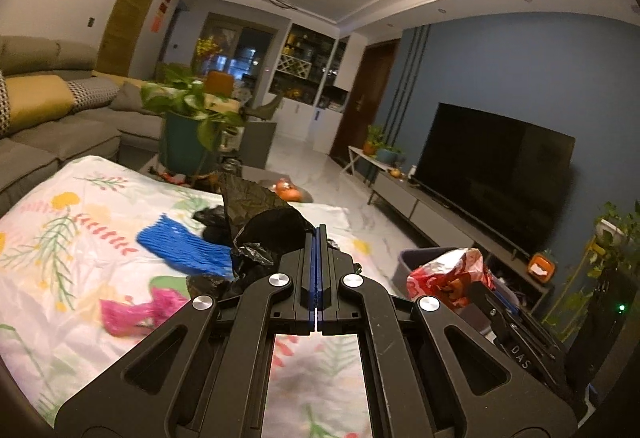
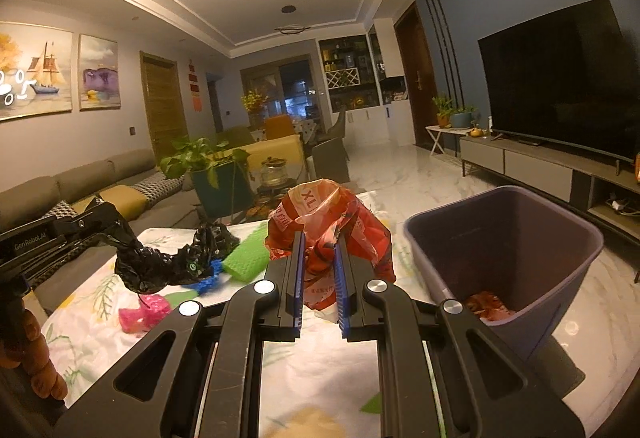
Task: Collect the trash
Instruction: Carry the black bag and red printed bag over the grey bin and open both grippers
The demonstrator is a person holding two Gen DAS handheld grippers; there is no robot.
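1. Right tool (image 2: 318,270) is clamped on a red bag (image 2: 328,226), held up off the surface (image 2: 320,366). The bin (image 2: 504,238) sits just to its right, so I'd say the lift is to clear the rim before the drop.
2. Bin already holds some red scrap at the bottom; it's parked at the surface edge, probably so each drop is a short swing.
3. Left tool (image 1: 317,266) has its pads together, pinching a black bag (image 1: 272,226). Part of that bag trails down onto the surface in the right view, so it's only partly raised.
4. Still on the surface: blue net (image 1: 188,250), pink net (image 1: 132,312), green net (image 2: 246,256).
5. Risk, my guess: the trailing black bag drags the blue net along.
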